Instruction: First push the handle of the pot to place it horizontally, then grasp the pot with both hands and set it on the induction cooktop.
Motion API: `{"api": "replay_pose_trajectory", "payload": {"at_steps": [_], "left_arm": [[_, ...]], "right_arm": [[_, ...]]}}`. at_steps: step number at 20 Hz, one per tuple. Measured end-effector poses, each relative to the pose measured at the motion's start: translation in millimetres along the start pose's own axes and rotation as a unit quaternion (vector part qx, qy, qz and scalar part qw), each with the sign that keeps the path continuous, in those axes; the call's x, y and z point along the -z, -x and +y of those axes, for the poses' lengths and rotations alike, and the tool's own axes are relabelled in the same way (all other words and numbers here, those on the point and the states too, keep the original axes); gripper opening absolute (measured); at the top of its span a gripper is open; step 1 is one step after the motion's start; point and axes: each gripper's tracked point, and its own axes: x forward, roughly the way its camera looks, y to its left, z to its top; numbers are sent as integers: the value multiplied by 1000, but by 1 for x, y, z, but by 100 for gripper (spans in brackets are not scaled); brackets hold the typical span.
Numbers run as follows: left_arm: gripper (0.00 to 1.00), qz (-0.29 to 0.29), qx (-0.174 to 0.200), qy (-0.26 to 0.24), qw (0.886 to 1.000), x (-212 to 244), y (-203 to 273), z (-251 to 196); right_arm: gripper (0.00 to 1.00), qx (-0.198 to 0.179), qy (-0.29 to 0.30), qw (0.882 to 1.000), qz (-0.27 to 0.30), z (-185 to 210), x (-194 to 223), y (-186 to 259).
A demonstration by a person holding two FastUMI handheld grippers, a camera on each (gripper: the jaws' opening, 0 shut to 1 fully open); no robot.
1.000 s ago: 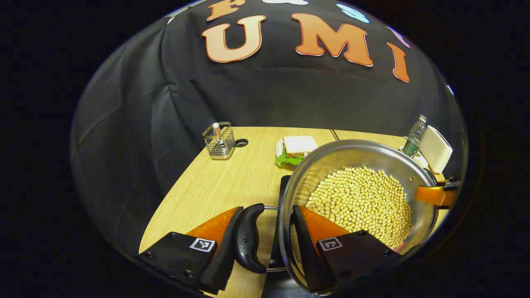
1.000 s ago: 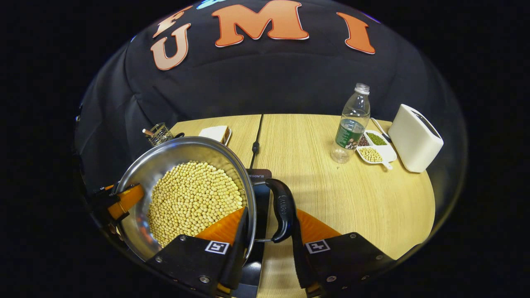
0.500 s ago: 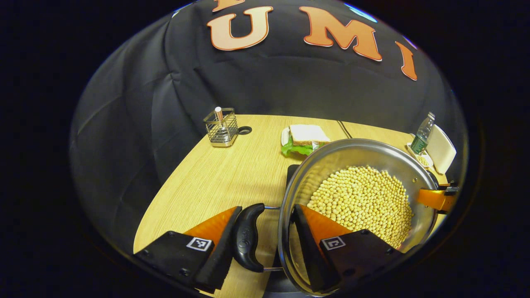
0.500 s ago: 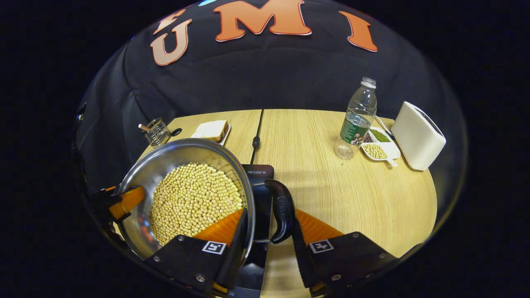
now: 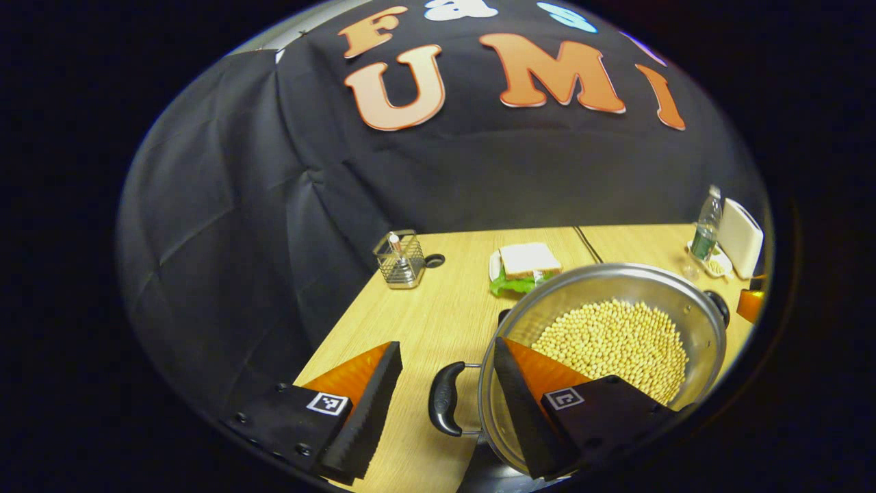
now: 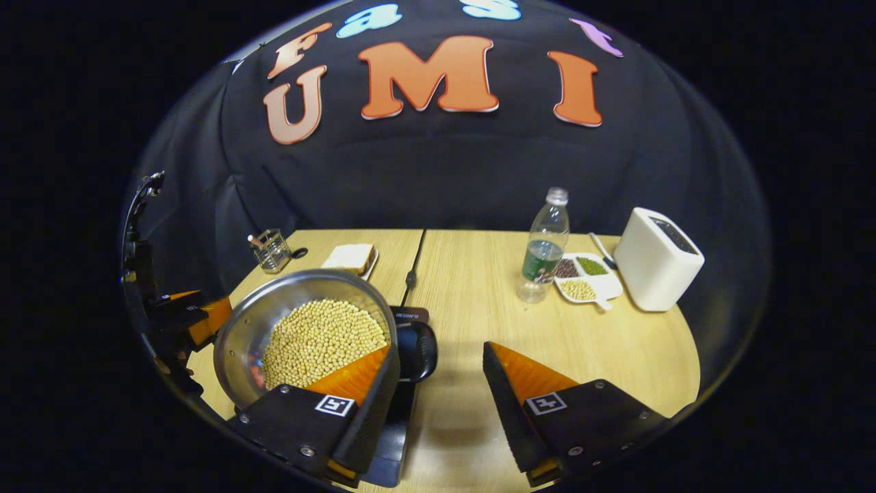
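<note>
i judge the pot is set on the cooktop. my left gripper and right gripper stand wide open, holding nothing, each pot handle loose between its jaws. only backing away looks left.

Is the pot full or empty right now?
Partly full: the pot holds a layer of pale yellow beans covering its bottom, with bare steel wall showing above them.

The left gripper view looks from close on the pot's left side, across the worktop toward the booth wall. The right gripper view looks from the pot's right side toward that wall. Both share the pot and the sandwich behind it.
</note>
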Motion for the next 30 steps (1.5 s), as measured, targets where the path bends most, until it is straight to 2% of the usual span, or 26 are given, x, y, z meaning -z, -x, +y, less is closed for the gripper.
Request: {"api": "replay_pose_trajectory", "payload": {"at_steps": [3,7,8,9,11,13,14,16,19,21,22,25,28,29,30], "left_arm": [[89,-33,-11,36,999,-26,31,1],[89,-108,2,54,993,-75,89,-22],[81,-132,8,58,990,-92,110,-29],[89,-155,13,60,986,-105,127,-35],[91,-207,12,58,977,-131,161,-42],[92,-255,19,57,965,-150,199,-49],[97,-272,28,58,960,-158,214,-55],[97,-287,57,56,955,-165,239,-69],[100,-317,66,65,944,-187,279,-60],[100,-319,92,72,941,-188,301,-71],[100,-327,94,72,938,-192,312,-71],[100,-371,57,60,925,-206,348,-49],[100,-388,63,66,917,-203,374,-51],[100,-389,68,68,916,-202,383,-50],[100,-394,69,72,914,-203,392,-47]], "right_arm": [[78,16,-8,997,-77,-31,-40,45],[79,37,-6,984,-174,-70,-84,106],[79,42,-2,981,-191,-80,-91,118],[79,44,3,978,-205,-88,-95,128],[80,32,10,971,-239,-99,-104,164],[81,38,7,961,-272,-119,-117,196],[81,44,8,958,-284,-128,-122,210],[81,53,19,950,-308,-138,-130,234],[81,74,30,931,-356,-154,-150,272],[81,78,33,919,-385,-154,-157,292],[81,79,33,917,-391,-153,-156,300],[82,70,38,912,-401,-149,-157,316],[83,62,45,907,-414,-143,-160,335],[88,60,50,906,-417,-141,-160,341],[89,53,53,904,-420,-135,-158,348]]}}
